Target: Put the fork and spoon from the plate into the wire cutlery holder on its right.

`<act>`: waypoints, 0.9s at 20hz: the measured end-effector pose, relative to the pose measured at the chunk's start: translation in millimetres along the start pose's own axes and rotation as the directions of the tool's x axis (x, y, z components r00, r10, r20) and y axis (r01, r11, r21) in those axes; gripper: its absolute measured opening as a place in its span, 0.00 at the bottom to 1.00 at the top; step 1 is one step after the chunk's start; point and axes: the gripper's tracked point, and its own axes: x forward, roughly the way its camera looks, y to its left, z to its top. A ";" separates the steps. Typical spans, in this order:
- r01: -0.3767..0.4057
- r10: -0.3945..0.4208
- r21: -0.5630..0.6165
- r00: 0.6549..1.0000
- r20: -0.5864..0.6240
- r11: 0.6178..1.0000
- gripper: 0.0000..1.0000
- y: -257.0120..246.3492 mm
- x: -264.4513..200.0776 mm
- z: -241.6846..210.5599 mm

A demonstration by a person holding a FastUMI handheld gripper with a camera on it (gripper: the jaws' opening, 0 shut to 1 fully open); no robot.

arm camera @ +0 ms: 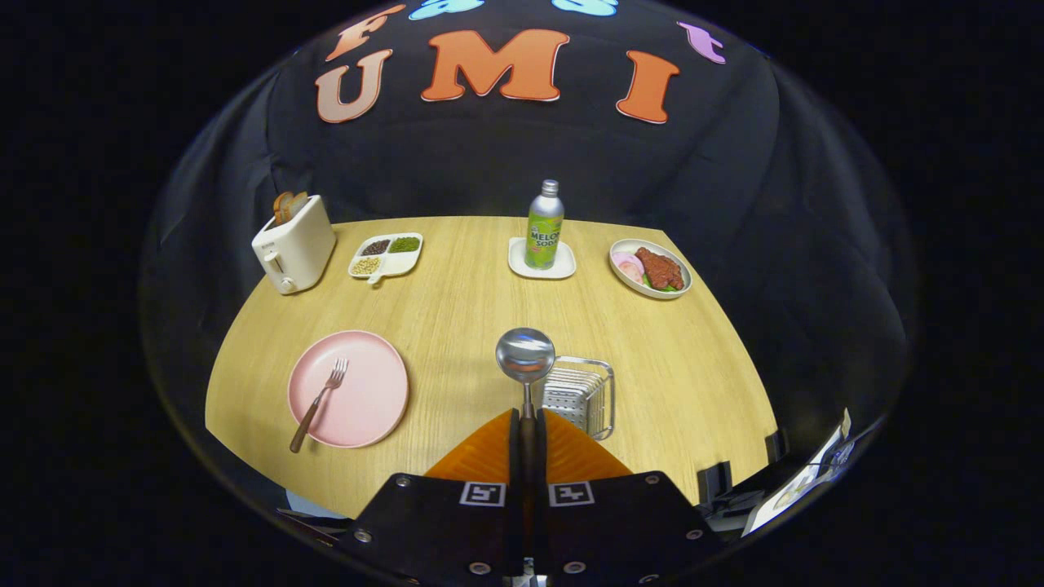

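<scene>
Spoon (pixel 525 356) is clamped by its handle in the hand-held gripper (pixel 526 424), both fingers pressed together on it, bowl sticking out ahead and hanging above the worktop (pixel 457 302). Just to its right sits the wire cutlery holder (pixel 581 395), so the grip by the handle end looks meant for lowering the spoon in. Fork (pixel 320 403) lies on the pink plate (pixel 367 408) over on the left, prongs pointing far, so that half of the job looks undone. Far side has a toaster (pixel 294 244), a snack tray (pixel 387 254), a soda bottle (pixel 544 225) and a plate of food (pixel 650 268), all well out of the way.
</scene>
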 end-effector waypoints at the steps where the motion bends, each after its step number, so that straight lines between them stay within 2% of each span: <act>1: 0.000 0.000 0.004 1.000 -0.015 1.000 0.05 -4.9 -0.5 -1.1; 6: -0.003 0.002 -0.004 0.995 -0.103 1.000 0.05 -19.7 8.4 -10.5; 13: -0.022 0.014 -0.028 0.968 -0.250 0.999 0.05 -25.4 27.1 -21.0; 18: -0.041 0.024 -0.036 0.921 -0.389 0.998 0.05 -27.2 39.6 -34.0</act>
